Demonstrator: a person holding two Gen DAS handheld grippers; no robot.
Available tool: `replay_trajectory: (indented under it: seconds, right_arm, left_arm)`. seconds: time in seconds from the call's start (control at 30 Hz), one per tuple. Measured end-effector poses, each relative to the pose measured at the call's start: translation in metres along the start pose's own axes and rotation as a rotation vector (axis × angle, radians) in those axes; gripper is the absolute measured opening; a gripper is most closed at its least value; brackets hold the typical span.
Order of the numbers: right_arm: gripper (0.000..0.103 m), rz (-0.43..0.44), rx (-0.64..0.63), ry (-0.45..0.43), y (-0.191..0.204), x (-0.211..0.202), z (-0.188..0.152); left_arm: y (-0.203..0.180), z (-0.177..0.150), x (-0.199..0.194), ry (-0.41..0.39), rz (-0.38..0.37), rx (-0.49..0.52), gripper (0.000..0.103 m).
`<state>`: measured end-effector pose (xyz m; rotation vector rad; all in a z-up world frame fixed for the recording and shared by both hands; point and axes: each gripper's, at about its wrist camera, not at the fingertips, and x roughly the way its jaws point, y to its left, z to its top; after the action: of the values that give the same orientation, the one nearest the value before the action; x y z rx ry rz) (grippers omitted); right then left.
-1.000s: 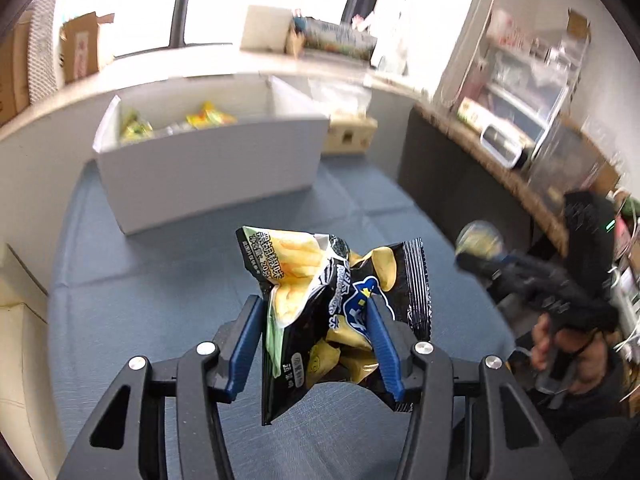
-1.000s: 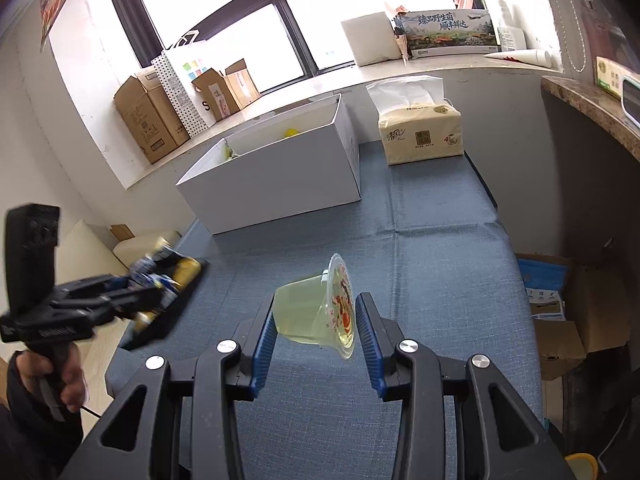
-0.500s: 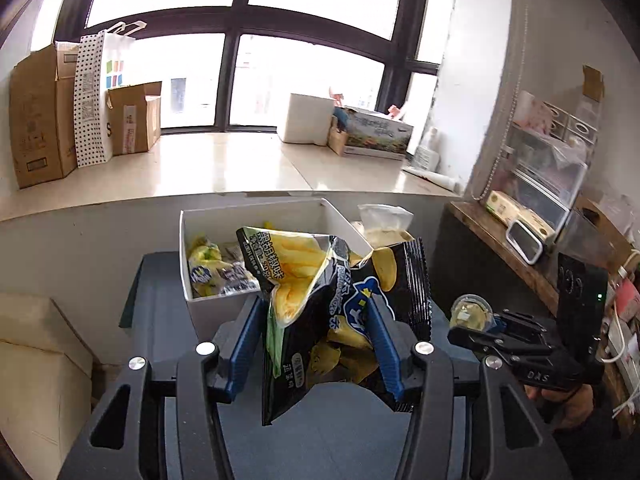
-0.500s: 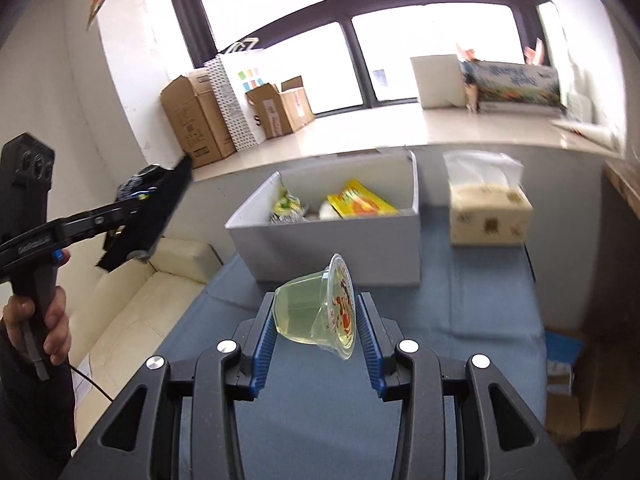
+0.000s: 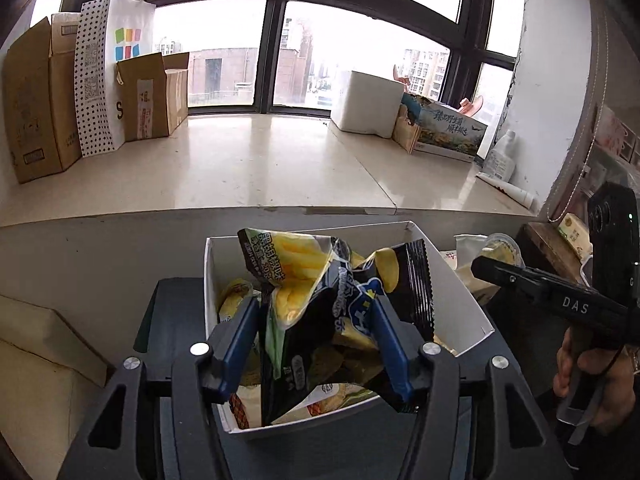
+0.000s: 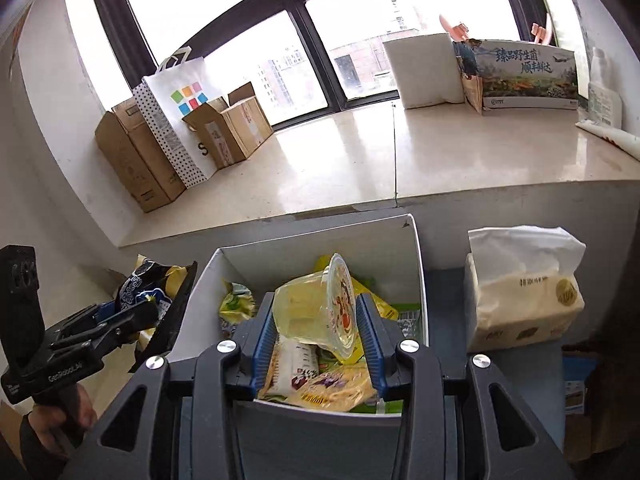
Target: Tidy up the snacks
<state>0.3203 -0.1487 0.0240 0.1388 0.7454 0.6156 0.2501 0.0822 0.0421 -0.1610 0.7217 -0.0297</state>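
Observation:
Two crumpled chip bags, one green-yellow (image 5: 288, 256) and one black (image 5: 404, 280), hang between the fingers of my left gripper (image 5: 314, 306) over the open white box (image 5: 452, 280). Its jaws are opening: the left pad stands a little off the bags. In the right wrist view the same gripper (image 6: 120, 316) hovers at the box's left wall. My right gripper (image 6: 315, 300) is shut on a clear yellow jelly cup (image 6: 308, 312) lying on its side above the white box (image 6: 312, 244), and its jaws are starting to open. Several snack packets lie inside the box.
A tissue pack (image 6: 520, 300) stands right of the box on the blue-grey cushion (image 6: 444, 292). Behind runs a wide window ledge (image 5: 260, 168) with cardboard boxes (image 5: 36, 100), a dotted paper bag (image 5: 108, 72) and a white foam box (image 5: 368, 104). A hand (image 5: 580, 360) holds the right gripper.
Both grippers have moved forward and up from the open cushion to above the white box. The left jaws have widened around the chip bags. The jelly cup stays gripped.

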Motion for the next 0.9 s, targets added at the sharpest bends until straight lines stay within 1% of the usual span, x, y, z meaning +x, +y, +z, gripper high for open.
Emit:
replay_trajectory:
  seconds: [0.03, 0.07, 0.1, 0.17, 0.23, 0.27, 0.33, 0.37, 0.4, 0.47, 0.57, 0.63, 0.7, 0.8, 0.87, 0.9]
  right_arm:
    - [0.061, -0.004, 0.005, 0.009, -0.003, 0.007, 0.004]
    - [0.094, -0.021, 0.018, 0.008, -0.006, 0.012, 0.008]
    - [0.103, -0.041, 0.033, -0.005, -0.009, 0.013, 0.011]
    - [0.103, -0.037, 0.067, -0.051, -0.015, 0.008, 0.015]
    - [0.103, -0.001, 0.089, -0.045, -0.019, 0.006, 0.015]
    - [0.103, -0.003, 0.090, -0.040, -0.019, 0.005, 0.013]
    - [0.103, -0.042, 0.068, -0.035, -0.017, 0.002, 0.008]
    - [0.103, -0.069, 0.050, -0.039, -0.015, 0.001, 0.005]
    - [0.103, -0.101, 0.033, -0.032, -0.013, 0.001, 0.003]
    - [0.103, -0.178, 0.018, -0.016, -0.008, 0.002, -0.003]
    - [0.103, -0.198, -0.035, -0.019, 0.004, -0.003, -0.010]
    - [0.103, -0.239, -0.090, -0.047, 0.017, -0.012, -0.012]
    - [0.103, -0.268, -0.158, -0.093, 0.033, -0.026, -0.013]
    - [0.103, -0.260, -0.213, -0.158, 0.053, -0.052, -0.015]
    - [0.103, -0.243, -0.209, -0.169, 0.060, -0.070, -0.018]
    - [0.103, -0.230, -0.214, -0.162, 0.063, -0.077, -0.022]
  left_arm:
    - [0.000, 0.000, 0.006, 0.007, 0.013, -0.001, 0.075]
    - [0.001, -0.001, 0.011, 0.016, 0.021, 0.000, 0.093]
    - [0.002, -0.002, 0.014, 0.019, 0.024, -0.001, 0.103]
    - [0.005, -0.005, 0.016, 0.024, 0.004, 0.005, 0.103]
    - [0.007, -0.009, 0.014, 0.012, 0.020, 0.019, 0.103]
    - [0.008, -0.011, 0.013, 0.004, 0.031, 0.030, 0.103]
    - [0.006, -0.014, 0.007, -0.022, 0.057, 0.052, 0.103]
    - [0.005, -0.014, 0.003, -0.033, 0.055, 0.053, 0.103]
    - [0.005, -0.014, -0.001, -0.049, 0.038, 0.048, 0.103]
    - [0.003, -0.015, -0.011, -0.081, 0.025, 0.048, 0.103]
    - [-0.008, -0.014, -0.030, -0.125, 0.086, 0.084, 0.103]
    - [-0.012, -0.012, -0.045, -0.156, 0.104, 0.084, 0.103]
    - [-0.016, -0.010, -0.062, -0.186, 0.078, 0.072, 0.103]
    - [-0.019, -0.006, -0.085, -0.193, 0.065, 0.042, 0.103]
    - [-0.020, -0.013, -0.107, -0.217, 0.081, 0.012, 0.103]
    - [-0.022, -0.020, -0.118, -0.232, 0.077, 0.005, 0.103]
